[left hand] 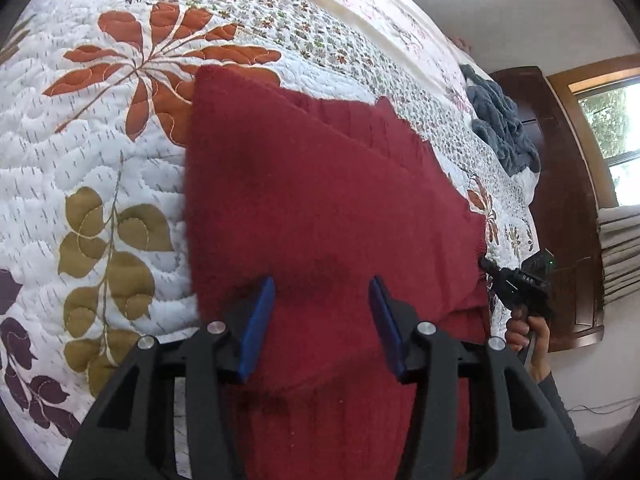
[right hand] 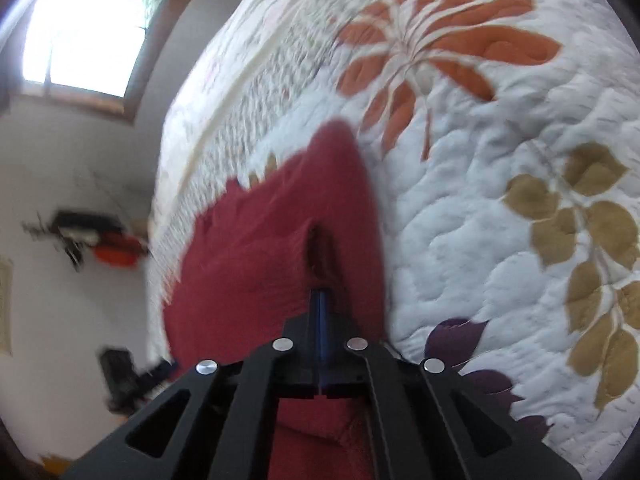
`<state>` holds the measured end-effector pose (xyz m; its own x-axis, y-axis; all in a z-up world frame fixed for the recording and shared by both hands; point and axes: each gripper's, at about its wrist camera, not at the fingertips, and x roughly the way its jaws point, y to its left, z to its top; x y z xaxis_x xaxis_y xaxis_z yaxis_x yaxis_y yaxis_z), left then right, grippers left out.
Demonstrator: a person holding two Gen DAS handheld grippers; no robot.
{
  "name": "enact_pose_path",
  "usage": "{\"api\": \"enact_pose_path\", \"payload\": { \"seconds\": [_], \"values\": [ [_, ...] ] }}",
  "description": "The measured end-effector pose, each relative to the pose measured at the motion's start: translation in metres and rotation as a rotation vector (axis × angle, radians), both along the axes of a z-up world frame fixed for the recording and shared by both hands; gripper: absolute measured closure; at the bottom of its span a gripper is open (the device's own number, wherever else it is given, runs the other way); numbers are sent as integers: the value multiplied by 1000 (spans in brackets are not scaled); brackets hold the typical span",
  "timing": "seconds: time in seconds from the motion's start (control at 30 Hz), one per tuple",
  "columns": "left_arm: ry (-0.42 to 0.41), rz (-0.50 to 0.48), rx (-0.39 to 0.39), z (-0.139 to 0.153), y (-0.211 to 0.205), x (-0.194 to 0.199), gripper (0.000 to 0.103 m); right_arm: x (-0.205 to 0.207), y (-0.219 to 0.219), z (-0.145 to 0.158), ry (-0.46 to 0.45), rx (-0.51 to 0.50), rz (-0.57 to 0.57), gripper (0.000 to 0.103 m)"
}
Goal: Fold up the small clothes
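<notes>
A dark red cloth (left hand: 304, 208) lies partly folded on the quilted bed, one layer lapped over another. My left gripper (left hand: 322, 292) hovers just above its near part, open, blue pads apart with nothing between them. In the left wrist view my right gripper (left hand: 486, 266) pinches the cloth's right edge, held by a hand (left hand: 524, 332). In the right wrist view my right gripper (right hand: 320, 284) is shut on a raised ridge of the red cloth (right hand: 264, 248), which is lifted and blurred.
The white quilt (left hand: 100, 160) with orange, olive and purple leaves covers the bed. A grey-blue cloth (left hand: 500, 124) lies bunched near the far right edge. A dark wooden panel (left hand: 560, 200) and a window (left hand: 612, 120) stand beyond the bed.
</notes>
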<state>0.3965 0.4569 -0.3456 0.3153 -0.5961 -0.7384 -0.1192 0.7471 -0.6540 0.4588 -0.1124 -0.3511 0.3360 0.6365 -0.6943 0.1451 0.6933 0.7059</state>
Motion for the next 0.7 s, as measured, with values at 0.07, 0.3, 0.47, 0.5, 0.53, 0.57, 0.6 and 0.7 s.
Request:
{"api": "enact_pose_path", "payload": {
  "seconds": [0.07,0.3,0.47,0.5,0.53,0.57,0.6,0.7],
  "values": [
    [-50,3,-49,12,-4,0,54,4,-1,10,-42,54,-8,98],
    [-1,20,-42,-4,-6,2,50,34,1,-7,31,-10,-48,103],
    [-12,22,-58,-10,-3,1,50,23,7,15,-65,60,-25,95],
    [-13,25,-61,-11,-2,-1,50,22,13,10,-44,41,4,93],
    [-6,43,-72,-11,2,-3,50,24,17,3,-7,-10,25,93],
    [1,57,-74,-9,3,-5,50,21,15,-3,12,-30,26,103],
    [10,70,-68,-4,5,-7,48,18,10,-5,23,-26,9,103],
    [-19,75,-40,28,4,-24,36,-4,-10,17,7,-13,-44,87]
  ]
}}
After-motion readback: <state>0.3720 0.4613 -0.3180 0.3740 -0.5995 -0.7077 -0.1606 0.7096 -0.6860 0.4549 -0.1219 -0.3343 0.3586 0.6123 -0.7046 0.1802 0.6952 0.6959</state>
